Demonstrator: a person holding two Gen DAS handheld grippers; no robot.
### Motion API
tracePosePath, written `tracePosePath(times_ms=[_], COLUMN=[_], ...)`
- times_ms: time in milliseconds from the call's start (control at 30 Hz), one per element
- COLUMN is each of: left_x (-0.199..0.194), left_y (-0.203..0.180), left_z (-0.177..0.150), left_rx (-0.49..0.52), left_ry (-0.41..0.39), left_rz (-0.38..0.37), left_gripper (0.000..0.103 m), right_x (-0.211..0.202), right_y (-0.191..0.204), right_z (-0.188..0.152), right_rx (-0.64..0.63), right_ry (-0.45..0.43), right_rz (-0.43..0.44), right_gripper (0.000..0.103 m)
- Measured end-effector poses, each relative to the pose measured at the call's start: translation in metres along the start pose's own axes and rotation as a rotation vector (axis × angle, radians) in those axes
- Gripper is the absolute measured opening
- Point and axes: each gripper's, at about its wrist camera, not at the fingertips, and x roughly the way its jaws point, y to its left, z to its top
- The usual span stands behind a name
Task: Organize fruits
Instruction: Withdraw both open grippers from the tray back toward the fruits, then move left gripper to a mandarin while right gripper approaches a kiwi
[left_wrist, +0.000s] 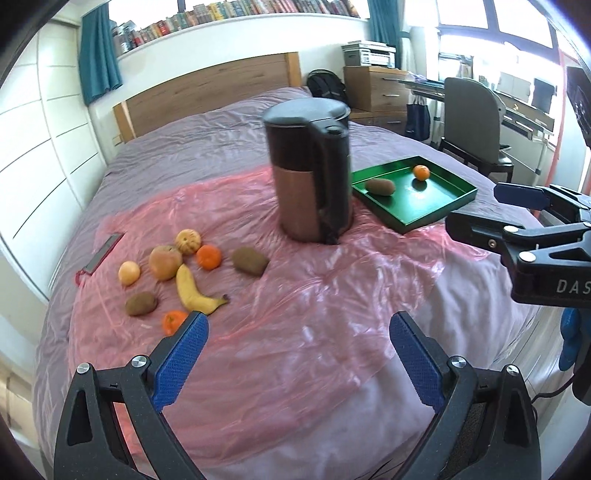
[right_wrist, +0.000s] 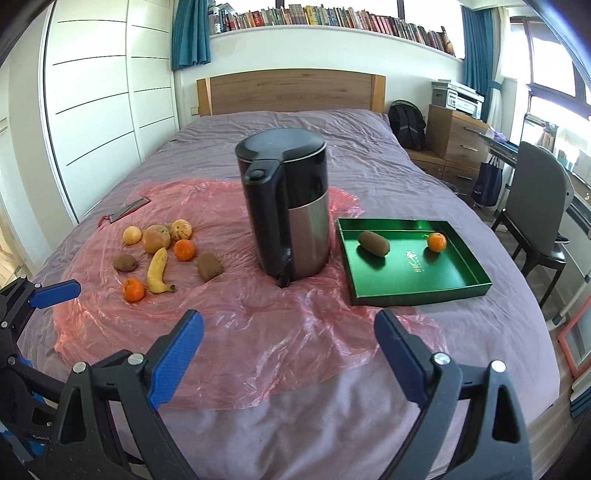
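I hold my left gripper (left_wrist: 297, 354) and my right gripper (right_wrist: 288, 349) low over the near edge of the bed (right_wrist: 369, 129), both sets of jaws spread wide and holding nothing, which suits the gap between one carry and the next. In the right wrist view the green tray (right_wrist: 406, 291) lies at about 2 o'clock from the middle of the bed, flat on the cover with its near corner on the pink plastic sheet (right_wrist: 258, 325); it already holds one kiwi (right_wrist: 373, 242) toward its 10 o'clock corner and one orange (right_wrist: 436, 242) toward its 1 o'clock side, well apart from each other. The black kettle (right_wrist: 286, 210) stands upright at the centre, between the tray and the loose fruit, so anything I carry across probably has to pass in front of it. The rest of the fruit sits in a cluster at about 9 o'clock on the sheet: a banana (right_wrist: 158, 271), three more mandarins or oranges, two kiwis, a pale round fruit and a reddish apple-like one. The kiwi nearest the kettle (right_wrist: 209, 266) looks the easiest next pick, since it lies apart from the others. I judge the sorting as early, with two pieces placed and roughly nine left. A red-handled knife (right_wrist: 125, 213) lies at the sheet's 10 o'clock edge, clear of the fruit
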Motion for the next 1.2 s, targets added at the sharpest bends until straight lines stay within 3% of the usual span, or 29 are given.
tracePosePath(times_ms=[400, 767, 1000, 1200], left_x=[0.001, 0.031, 0.057, 0.09], left_y=[0.077, 0.161, 0.185, 0.192], left_z=[-0.045, -0.082, -0.088, -0.077], left_rx=[-0.141, -0.287, -0.327, -0.302], left_ry=[0.021, 0.085, 0.117, 0.147], left_rz=[0.064, 0.125, 0.117, 0.092], left_gripper=[0.097, 0.096, 0.096, 0.092], right_x=[0.02, 0.073, 0.119, 0.158], right_y=[0.066, 0.106, 0.125, 0.132], right_z=[-0.002, 0.006, 0.011, 0.019], right_rx=[-0.1, -0.179, -0.211, -0.225], right_ry=[0.027, 0.079, 0.117, 0.151], right_rz=[0.073, 0.142, 0.195, 0.224], right_gripper=[0.103, 0.103, 0.103, 0.103])
